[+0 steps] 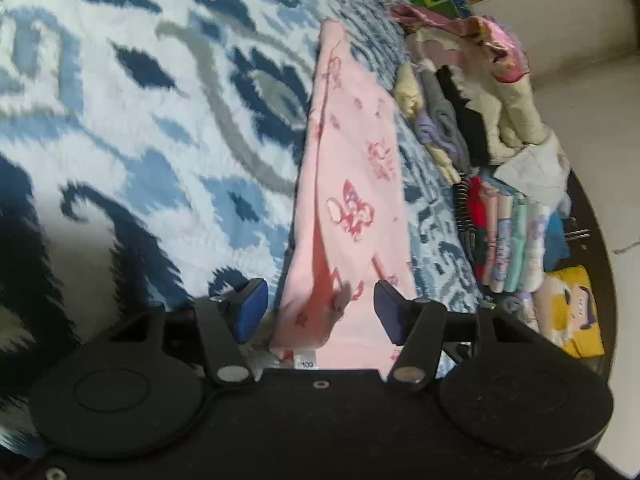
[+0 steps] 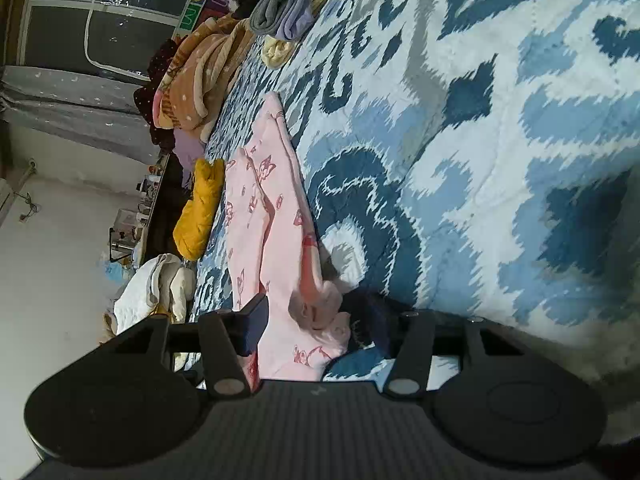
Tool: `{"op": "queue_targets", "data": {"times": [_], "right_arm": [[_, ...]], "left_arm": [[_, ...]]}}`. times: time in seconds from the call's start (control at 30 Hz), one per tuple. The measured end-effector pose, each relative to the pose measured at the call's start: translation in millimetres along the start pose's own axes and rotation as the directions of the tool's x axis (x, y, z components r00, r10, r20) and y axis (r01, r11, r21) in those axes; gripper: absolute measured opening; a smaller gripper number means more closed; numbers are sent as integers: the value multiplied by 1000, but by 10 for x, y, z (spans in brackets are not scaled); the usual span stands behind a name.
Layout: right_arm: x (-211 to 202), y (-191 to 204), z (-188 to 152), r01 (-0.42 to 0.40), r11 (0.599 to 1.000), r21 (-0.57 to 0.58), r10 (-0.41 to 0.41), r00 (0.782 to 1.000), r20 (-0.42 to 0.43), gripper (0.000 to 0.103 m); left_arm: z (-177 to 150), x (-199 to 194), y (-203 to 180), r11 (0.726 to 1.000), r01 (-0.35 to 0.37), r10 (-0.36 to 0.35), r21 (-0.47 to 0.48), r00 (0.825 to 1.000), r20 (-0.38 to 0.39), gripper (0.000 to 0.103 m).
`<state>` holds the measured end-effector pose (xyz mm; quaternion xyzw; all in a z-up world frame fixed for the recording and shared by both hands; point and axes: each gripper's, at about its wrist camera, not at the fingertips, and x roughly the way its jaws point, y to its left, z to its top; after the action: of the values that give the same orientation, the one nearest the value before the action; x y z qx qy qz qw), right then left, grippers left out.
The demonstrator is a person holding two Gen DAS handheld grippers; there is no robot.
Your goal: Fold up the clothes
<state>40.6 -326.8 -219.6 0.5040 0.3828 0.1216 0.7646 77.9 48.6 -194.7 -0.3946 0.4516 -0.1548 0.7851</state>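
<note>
- The pink garment, printed with red butterflies and small animal figures, lies as a long narrow strip on the blue-and-white patterned bedspread; in the right wrist view the same pink garment shows two layers folded lengthwise, its near end bunched.
- The left gripper is spread wide, its blue pads on either side of the garment's near end; the cloth passes between them without being pinched; a white size label sits at the hem just above the gripper body.
- The right gripper also stands spread; the bunched pink end lies between its fingers, and I cannot tell whether either finger touches the cloth.
- A row of folded clothes stands beside the garment near the bed edge; looser piles lie further along.
- In the right wrist view a mustard-yellow item lies just beside the pink garment; a brown dotted blanket is heaped beyond it.
</note>
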Motion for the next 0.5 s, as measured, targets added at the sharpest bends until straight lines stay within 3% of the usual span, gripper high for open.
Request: {"op": "queue_targets", "data": {"times": [0.03, 0.07, 0.1, 0.13, 0.23, 0.33, 0.37, 0.43, 0.47, 0.5], "right_arm": [[14, 10, -20, 4, 1000, -2, -4, 1000, 7, 49], [43, 18, -38, 4, 1000, -5, -4, 1000, 4, 40], [81, 25, -55, 1, 1000, -7, -1, 1000, -6, 18], [110, 55, -86, 6, 999, -39, -6, 1000, -10, 18], [47, 209, -183, 31, 985, -168, -31, 1000, 7, 16], [-26, 233, -185, 30, 986, -161, -35, 999, -27, 19], [-27, 225, -174, 44, 985, -170, -51, 998, -32, 31], [-46, 186, -147, 69, 984, -165, -75, 997, -34, 38], [-94, 194, -137, 76, 983, -170, -81, 996, -24, 47], [-168, 246, -136, 89, 974, -209, -91, 996, 2, 55]], "left_arm": [[-20, 14, -9, 1000, -6, 6, -10, 1000, 5, 53], [-39, 28, -18, 1000, -12, 12, -20, 1000, 10, 47], [-50, 42, -11, 999, -22, 22, -27, 1000, 8, 25], [-57, 51, 16, 999, -27, 27, -35, 1000, 2, 11], [-116, -53, 77, 996, -3, 4, -91, 1000, 16, 10], [-174, -162, 42, 998, -34, 35, -46, 999, 19, 10], [-178, -153, 57, 998, -45, 46, -35, 999, 6, 12], [-128, -137, 122, 998, -43, 42, -53, 999, -22, 18], [-100, -173, 106, 998, -48, 47, -41, 999, -24, 23], [-88, -244, 19, 998, -64, 64, 22, 998, -12, 41]]}}
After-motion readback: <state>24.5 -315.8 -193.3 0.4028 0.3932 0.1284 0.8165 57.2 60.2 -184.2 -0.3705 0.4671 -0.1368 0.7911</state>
